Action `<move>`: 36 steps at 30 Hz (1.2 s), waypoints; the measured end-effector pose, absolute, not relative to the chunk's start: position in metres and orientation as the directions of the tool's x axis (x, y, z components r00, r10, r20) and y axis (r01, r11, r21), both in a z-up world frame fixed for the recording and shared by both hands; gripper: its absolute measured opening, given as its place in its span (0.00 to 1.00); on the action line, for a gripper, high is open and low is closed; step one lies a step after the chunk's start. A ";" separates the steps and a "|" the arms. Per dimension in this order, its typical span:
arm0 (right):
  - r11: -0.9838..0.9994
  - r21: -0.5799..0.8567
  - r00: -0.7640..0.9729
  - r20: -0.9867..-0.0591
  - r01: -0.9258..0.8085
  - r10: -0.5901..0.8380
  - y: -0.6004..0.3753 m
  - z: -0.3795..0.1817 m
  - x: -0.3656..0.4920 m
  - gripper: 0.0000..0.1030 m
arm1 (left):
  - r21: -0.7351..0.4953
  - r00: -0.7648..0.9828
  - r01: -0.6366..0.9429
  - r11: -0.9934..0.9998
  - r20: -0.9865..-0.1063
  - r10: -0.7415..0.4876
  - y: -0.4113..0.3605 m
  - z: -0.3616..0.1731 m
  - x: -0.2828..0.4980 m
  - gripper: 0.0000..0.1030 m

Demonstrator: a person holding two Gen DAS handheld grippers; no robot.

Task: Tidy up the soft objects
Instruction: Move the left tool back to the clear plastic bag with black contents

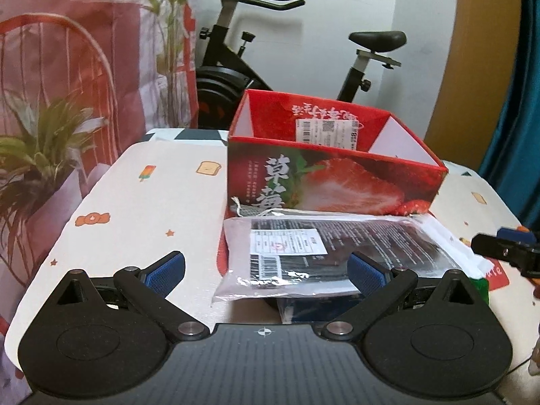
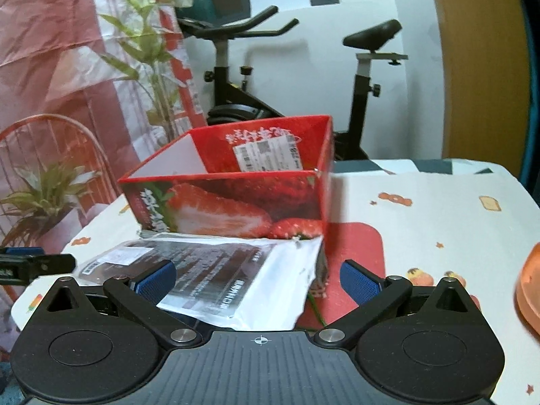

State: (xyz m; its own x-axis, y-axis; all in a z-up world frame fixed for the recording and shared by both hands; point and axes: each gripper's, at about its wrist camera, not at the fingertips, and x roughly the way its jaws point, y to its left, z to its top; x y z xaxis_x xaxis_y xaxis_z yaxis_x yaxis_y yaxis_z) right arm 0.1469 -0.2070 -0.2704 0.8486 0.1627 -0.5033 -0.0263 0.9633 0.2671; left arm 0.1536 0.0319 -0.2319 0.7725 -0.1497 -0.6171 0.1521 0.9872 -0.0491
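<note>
Item: soft plastic-wrapped packet (image 1: 324, 253) lying flat on the table (image 1: 135, 202), near side of the red strawberry box (image 1: 330, 175); left gripper (image 1: 266, 270) and right gripper (image 2: 258, 280) both spread wide, holding nothing; risk: slick film slipping or crumpling under a shallow pinch.

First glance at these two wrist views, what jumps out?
The open red strawberry box at the table's centre, with a shipping label on its inner back wall. Right in front of it lies a clear plastic packet holding something dark, between both grippers. Both the left gripper and the right gripper hang open near it; an exercise bike stands behind.
</note>
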 end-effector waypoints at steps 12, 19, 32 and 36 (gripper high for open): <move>0.957 0.287 0.821 -0.535 -0.043 0.198 -0.206 -0.280 0.159 0.91 | -0.109 0.749 0.151 0.982 -0.636 -0.186 0.039 -0.238 0.165 0.87; 0.960 0.275 0.814 -0.546 -0.051 0.200 -0.202 -0.278 0.177 0.79 | -0.177 0.715 0.179 0.968 -0.652 -0.252 0.049 -0.240 0.197 0.57; 0.947 0.312 0.724 -0.635 -0.079 0.270 -0.195 -0.303 0.207 0.73 | -0.228 0.606 0.198 0.953 -0.736 -0.301 0.051 -0.277 0.222 0.55; 0.941 0.329 0.701 -0.653 -0.080 0.288 -0.199 -0.306 0.215 0.73 | -0.260 0.588 0.201 0.945 -0.739 -0.328 0.055 -0.281 0.226 0.55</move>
State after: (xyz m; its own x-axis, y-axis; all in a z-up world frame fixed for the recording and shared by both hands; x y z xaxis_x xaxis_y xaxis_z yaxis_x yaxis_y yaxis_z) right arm 0.2150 -0.1986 -0.3059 0.7007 0.2883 -0.6527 -0.0804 0.9408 0.3292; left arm 0.2264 0.0549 -0.2814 0.5883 -0.3283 -0.7390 0.2005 0.9445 -0.2600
